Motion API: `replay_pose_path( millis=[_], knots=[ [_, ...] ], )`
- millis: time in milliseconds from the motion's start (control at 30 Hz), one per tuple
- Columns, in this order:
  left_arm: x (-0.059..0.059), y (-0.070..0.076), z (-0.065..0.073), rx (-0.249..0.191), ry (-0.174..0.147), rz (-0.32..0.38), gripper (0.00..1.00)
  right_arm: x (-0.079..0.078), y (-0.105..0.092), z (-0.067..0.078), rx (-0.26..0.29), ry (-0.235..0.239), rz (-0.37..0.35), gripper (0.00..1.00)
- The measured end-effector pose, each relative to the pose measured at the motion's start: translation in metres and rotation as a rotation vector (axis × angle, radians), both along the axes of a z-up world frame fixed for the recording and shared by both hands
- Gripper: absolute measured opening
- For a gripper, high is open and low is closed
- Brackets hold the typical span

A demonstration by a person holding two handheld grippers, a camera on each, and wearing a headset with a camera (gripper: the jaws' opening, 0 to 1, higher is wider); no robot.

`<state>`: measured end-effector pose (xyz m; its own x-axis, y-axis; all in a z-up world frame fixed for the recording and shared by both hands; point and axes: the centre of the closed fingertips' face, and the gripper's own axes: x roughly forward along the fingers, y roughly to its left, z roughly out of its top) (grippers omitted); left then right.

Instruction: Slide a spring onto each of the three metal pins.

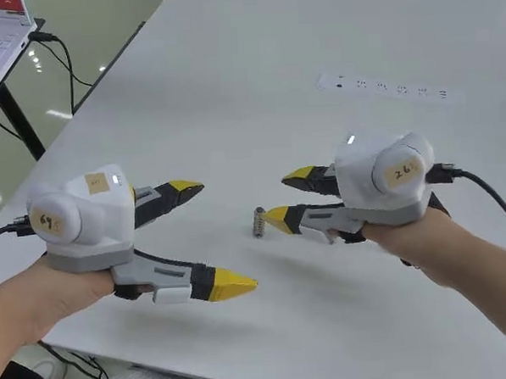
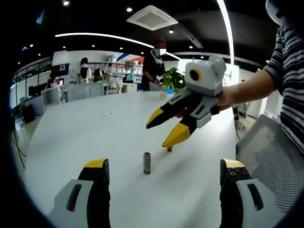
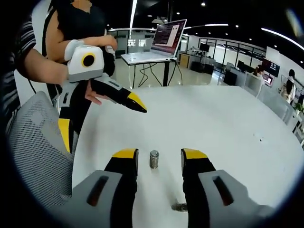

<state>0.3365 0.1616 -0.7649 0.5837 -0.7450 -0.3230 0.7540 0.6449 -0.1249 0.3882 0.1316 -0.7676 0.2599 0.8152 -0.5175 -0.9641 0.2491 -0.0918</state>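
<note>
I saw the spring (image 1: 259, 222) standing upright on the white tabletop (image 1: 231, 89), long axis vertical: a short grey metal coil. It sat just ahead of the right tool (image 1: 283, 197), whose tips were parted and empty. The left tool (image 1: 220, 234) gaped wide to the spring's left, holding nothing.

Your left gripper (image 1: 223, 235) and right gripper (image 1: 279, 197) are coloured alike: white bodies, grey handles, black jaws with yellow tips, and a tan label on each. Just ahead of the right gripper's tips, the spring (image 1: 259, 222) is dull silver-grey, ringed by its coils, on a plain white table (image 1: 231, 89). Beyond that gripper lies a white power strip (image 1: 392, 87). Behind it, your sleeve (image 2: 289, 71) is striped dark and light.
</note>
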Motion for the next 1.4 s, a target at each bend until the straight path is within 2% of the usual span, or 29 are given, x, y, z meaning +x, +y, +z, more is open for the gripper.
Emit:
replay_pose_path(
  millis=[100, 233, 433, 633, 800, 900, 967, 1033, 1200, 1400],
  knots=[
    [0.001, 0.001, 0.001, 0.002, 0.001, 0.001, 0.96, -0.001, -0.008, 0.004, 0.029, 0.01, -0.027, 0.43],
    [0.002, 0.002, 0.002, 0.0, 0.002, 0.009, 0.96, -0.004, -0.021, 0.006, 0.04, 0.007, -0.049, 0.49],
    [0.001, 0.001, 0.003, -0.004, 0.002, 0.014, 0.96, -0.012, -0.045, 0.014, 0.072, 0.003, -0.085, 0.53],
    [-0.001, -0.005, 0.005, -0.003, 0.003, 0.007, 0.96, -0.024, -0.07, 0.012, 0.11, 0.003, -0.124, 0.56],
    [-0.002, -0.012, 0.007, -0.003, 0.0, -0.007, 0.97, -0.031, -0.091, 0.012, 0.154, 0.022, -0.158, 0.63],
    [-0.003, -0.015, 0.01, -0.004, -0.005, -0.013, 0.97, -0.031, -0.103, 0.016, 0.177, 0.012, -0.18, 0.67],
    [-0.004, -0.016, 0.011, -0.008, -0.001, -0.016, 0.97, -0.03, -0.11, 0.016, 0.174, 0.009, -0.196, 0.7],
    [-0.004, -0.016, 0.012, -0.005, -0.003, -0.017, 0.97, -0.031, -0.118, 0.014, 0.173, 0.024, -0.212, 0.73],
    [-0.006, -0.013, 0.014, 0.0, -0.001, -0.015, 0.97, -0.036, -0.136, 0.011, 0.217, 0.048, -0.26, 0.88],
    [-0.008, -0.007, 0.011, 0.007, 0.006, 0.0, 0.97, -0.04, -0.153, 0.016, 0.277, 0.07, -0.314, 1.0]
  ],
)
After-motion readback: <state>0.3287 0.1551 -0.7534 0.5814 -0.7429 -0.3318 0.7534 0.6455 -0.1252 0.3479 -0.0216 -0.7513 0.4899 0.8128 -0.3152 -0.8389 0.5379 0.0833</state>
